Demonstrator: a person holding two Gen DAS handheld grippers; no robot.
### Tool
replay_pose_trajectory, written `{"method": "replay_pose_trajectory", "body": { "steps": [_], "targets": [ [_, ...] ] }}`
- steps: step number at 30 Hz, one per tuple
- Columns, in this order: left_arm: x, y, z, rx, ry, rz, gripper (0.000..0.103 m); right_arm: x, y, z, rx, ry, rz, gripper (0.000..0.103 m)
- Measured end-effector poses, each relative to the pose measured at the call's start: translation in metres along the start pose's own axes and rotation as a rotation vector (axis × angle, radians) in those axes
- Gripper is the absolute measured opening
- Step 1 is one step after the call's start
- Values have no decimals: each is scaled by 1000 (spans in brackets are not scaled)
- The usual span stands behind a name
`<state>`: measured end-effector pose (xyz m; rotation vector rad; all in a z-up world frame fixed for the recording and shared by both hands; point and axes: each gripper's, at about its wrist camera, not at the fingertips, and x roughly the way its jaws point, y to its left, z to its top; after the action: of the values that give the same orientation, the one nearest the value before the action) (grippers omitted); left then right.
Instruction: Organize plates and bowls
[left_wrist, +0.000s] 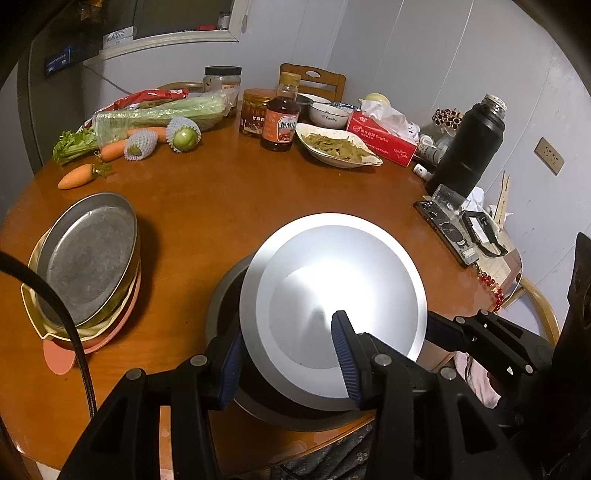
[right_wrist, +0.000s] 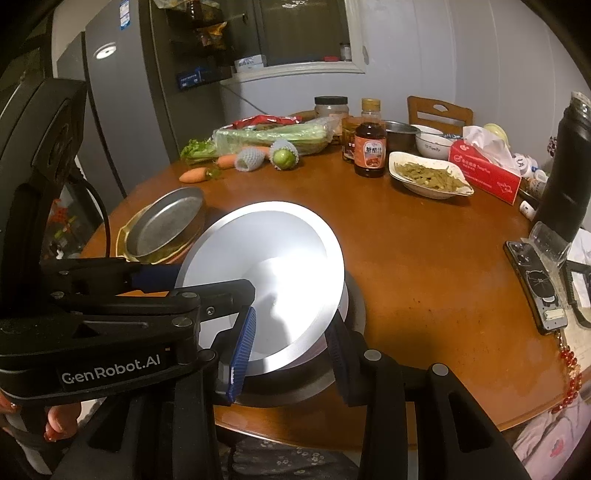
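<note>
Silver and brightly lit, a round shallow metal plate (left_wrist: 332, 295) sits tilted over a darker grey metal pan (left_wrist: 229, 291) at the near edge of the round brown wooden table (left_wrist: 229, 206). Both tongs grip this plate at once. The left gripper (left_wrist: 288, 362) has its blue ribbed pads clamped across the plate's near rim, one pad (left_wrist: 343, 354) lying on the upper face and the other under the edge. The right gripper (right_wrist: 291, 343) pinches the plate's near rim in the same way, one blue pad (right_wrist: 243, 350) on top and its partner below, the jaws drawn nearly together on the thin rim. In the right wrist view the left gripper's black body reaches in from the left side over the plate, and a hand (right_wrist: 55, 421) shows beneath it.

Off to the left, well apart from the held plate, stands a stack: a dull grey oval metal dish (left_wrist: 86, 258) on a yellow tray (left_wrist: 33, 314) over a pink plate (left_wrist: 59, 354).

Farther back lie orange carrots (left_wrist: 75, 176), wrapped celery (left_wrist: 155, 114), a brown sauce bottle (left_wrist: 281, 114), a white dish of green vegetables (left_wrist: 338, 146), a red tissue box (left_wrist: 382, 138) and a black flask (left_wrist: 469, 144). A phone (left_wrist: 447, 232) lies at the right edge.
</note>
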<state>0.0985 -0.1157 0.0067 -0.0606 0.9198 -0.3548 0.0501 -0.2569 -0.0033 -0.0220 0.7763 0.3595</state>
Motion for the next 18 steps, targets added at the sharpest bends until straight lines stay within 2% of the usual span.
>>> {"method": "replay_pose_trajectory", "body": {
  "steps": [18],
  "targets": [
    [4, 2, -2, -1, -1, 17, 46, 8, -1, -2, 1, 16, -25, 42]
  ]
}}
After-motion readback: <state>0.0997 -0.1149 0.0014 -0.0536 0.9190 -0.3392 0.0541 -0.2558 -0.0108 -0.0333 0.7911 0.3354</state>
